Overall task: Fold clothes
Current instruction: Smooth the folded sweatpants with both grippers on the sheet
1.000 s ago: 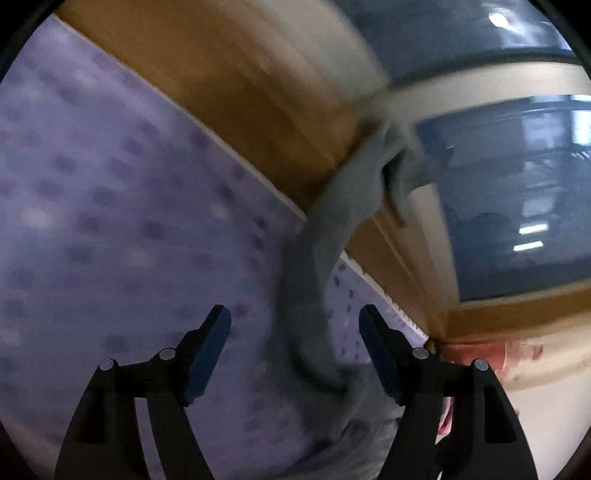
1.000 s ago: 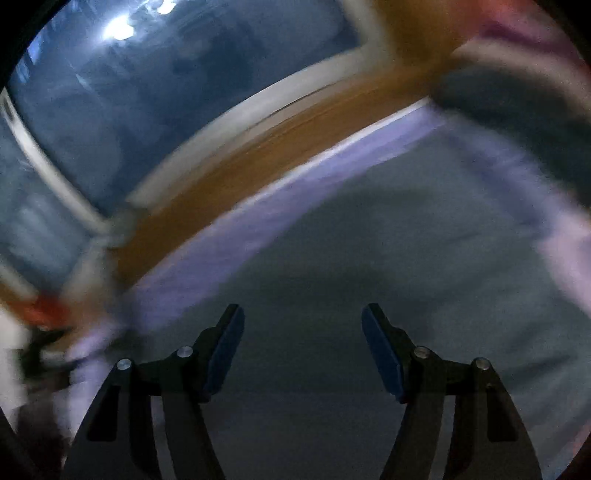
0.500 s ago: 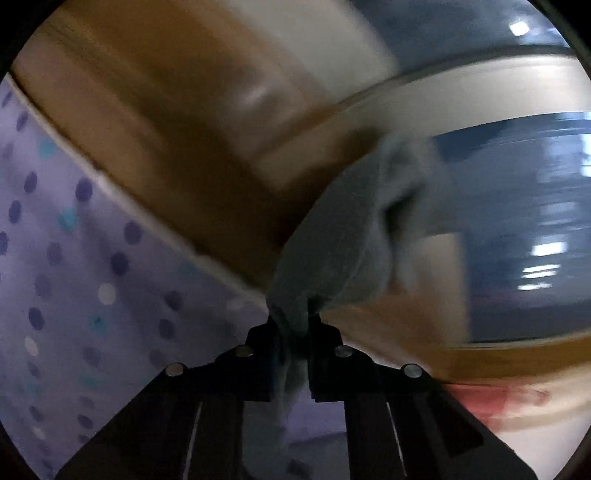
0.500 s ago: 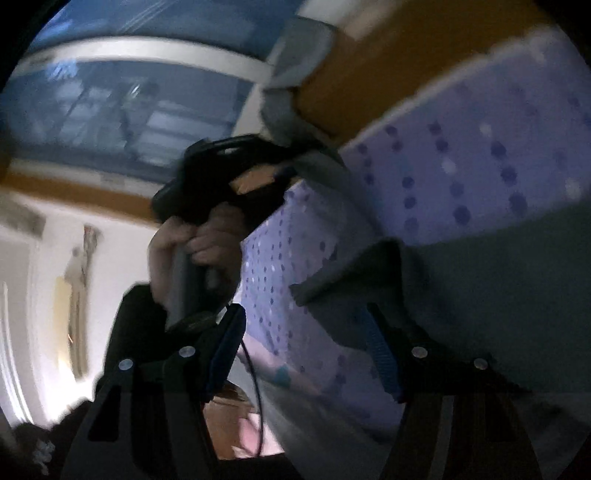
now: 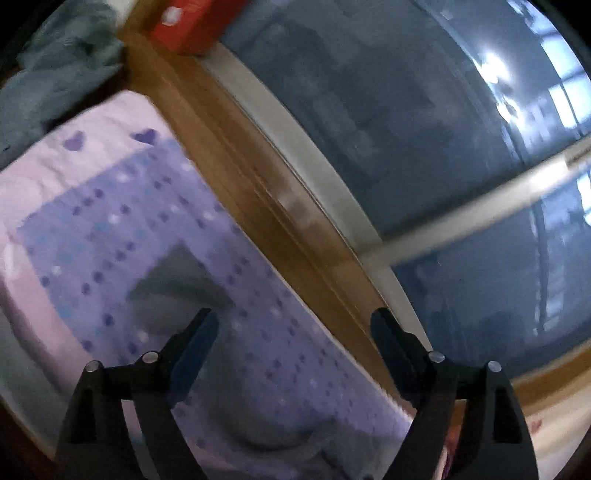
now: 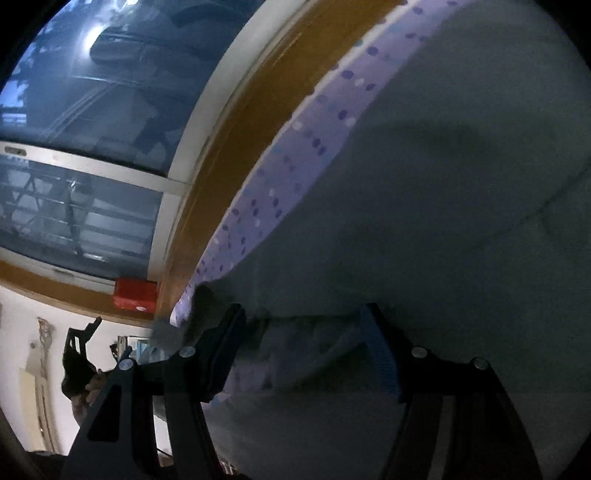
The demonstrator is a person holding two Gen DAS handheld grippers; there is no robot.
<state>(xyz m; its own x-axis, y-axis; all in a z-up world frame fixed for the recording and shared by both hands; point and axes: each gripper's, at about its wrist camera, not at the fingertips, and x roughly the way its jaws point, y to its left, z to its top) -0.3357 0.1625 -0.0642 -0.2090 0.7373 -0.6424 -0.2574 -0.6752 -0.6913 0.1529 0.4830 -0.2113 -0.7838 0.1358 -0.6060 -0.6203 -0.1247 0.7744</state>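
A grey garment (image 6: 443, 221) lies spread on the purple dotted sheet (image 6: 295, 147). My right gripper (image 6: 303, 314) is low over the garment's near edge, open, and a folded hem (image 6: 306, 354) lies between its jaws without being pinched. My left gripper (image 5: 295, 321) hangs above the sheet (image 5: 110, 229) with its jaws opening and nothing between them. A grey flap of the garment (image 5: 177, 284) lies flat just beyond its left finger, and more grey cloth (image 5: 266, 424) lies beneath it. The right wrist view shows the left gripper (image 6: 79, 350) small at lower left, held by a hand (image 6: 88, 387).
A wooden bed frame (image 5: 258, 184) runs along the sheet, with a large window (image 5: 406, 110) behind it. A red box (image 5: 188, 22) sits on the ledge. Another blue-grey cloth (image 5: 55, 74) is bunched at the far corner, beside pale pink bedding (image 5: 74, 147).
Half a second ago my left gripper was shut on a grey sleeve and held it up. It has let go, opened wide and swung away. The right gripper turned back onto the garment.
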